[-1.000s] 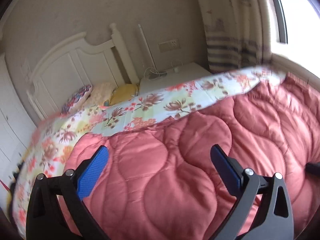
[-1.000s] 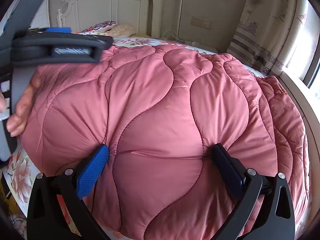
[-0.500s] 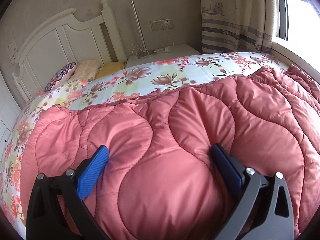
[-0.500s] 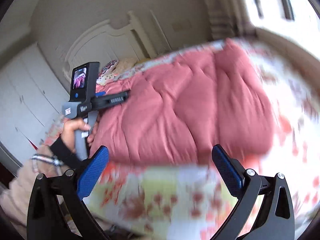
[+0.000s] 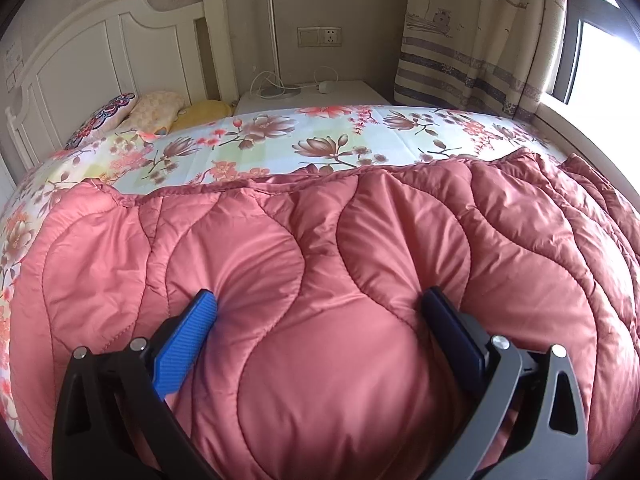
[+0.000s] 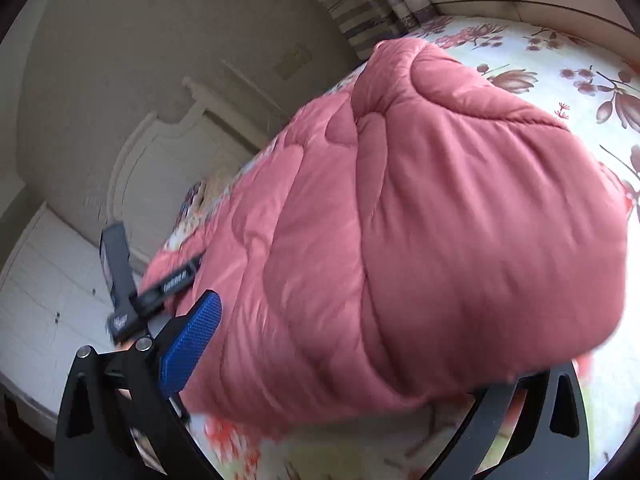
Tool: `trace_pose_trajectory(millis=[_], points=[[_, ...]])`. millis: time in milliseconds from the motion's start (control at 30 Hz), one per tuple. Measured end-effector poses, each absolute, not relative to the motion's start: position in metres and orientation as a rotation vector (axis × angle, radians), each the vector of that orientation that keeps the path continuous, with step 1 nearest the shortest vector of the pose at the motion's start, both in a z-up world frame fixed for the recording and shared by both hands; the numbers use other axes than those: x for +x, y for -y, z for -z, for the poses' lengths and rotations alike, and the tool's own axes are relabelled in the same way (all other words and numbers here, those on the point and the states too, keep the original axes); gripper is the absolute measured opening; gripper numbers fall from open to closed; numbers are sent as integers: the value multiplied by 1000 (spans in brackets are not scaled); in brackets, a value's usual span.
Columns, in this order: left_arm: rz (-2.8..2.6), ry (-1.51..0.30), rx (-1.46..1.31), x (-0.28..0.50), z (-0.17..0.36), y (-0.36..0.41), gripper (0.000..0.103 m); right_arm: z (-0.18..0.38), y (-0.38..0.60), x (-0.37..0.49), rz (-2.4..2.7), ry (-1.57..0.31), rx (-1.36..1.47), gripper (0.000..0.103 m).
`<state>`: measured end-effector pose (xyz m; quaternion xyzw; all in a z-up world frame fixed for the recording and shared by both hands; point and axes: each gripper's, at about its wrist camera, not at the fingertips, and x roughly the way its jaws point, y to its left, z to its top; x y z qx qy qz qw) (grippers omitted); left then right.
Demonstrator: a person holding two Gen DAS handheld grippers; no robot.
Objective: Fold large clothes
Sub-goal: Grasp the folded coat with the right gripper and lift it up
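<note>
The left gripper (image 5: pixel 316 316) is spread wide, both fingers pushing into the pink quilt (image 5: pixel 360 280). The right gripper (image 6: pixel 340 344) is spread too, its far finger hidden. The puffy quilt lies folded on the flowery bed (image 5: pixel 280 140), which shows at 12 o'clock. It could spring back open if let go.

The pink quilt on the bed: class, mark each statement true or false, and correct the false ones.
1. The pink quilt lies on a floral sheet. True.
2. The left gripper is shut tight. False: its fingers are spread, pressing into the quilt.
3. Pillows lie by the white headboard. True.
4. The curtain is plain blue. False: cream with ships and stripes.
</note>
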<state>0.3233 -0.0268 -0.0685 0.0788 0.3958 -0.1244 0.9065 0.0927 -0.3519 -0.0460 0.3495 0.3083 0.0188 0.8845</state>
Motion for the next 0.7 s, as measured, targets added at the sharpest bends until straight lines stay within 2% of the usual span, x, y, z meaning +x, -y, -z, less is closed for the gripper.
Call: trace_pose_trajectory(millis=[33, 100, 133, 167, 267, 367, 533, 700], points=[[255, -818, 161, 323, 69, 26, 101, 46, 355, 97, -10, -597, 772, 98], [247, -821, 148, 324, 69, 23, 101, 48, 364, 107, 22, -506, 882, 80], [233, -822, 135, 325, 69, 21, 101, 52, 367, 112, 35, -493, 920, 59], [221, -823, 119, 326, 69, 18, 101, 57, 370, 117, 36, -485, 955, 47], [222, -818, 128, 325, 68, 19, 101, 57, 369, 118, -26, -442, 968, 33], [208, -782, 219, 311, 66, 37, 101, 41, 363, 97, -72, -381, 904, 31], [162, -670, 394, 279, 66, 84, 101, -4, 329, 59, -48, -276, 609, 31], [226, -698, 346, 277, 65, 93, 101, -47, 264, 44, -75, -210, 316, 31]])
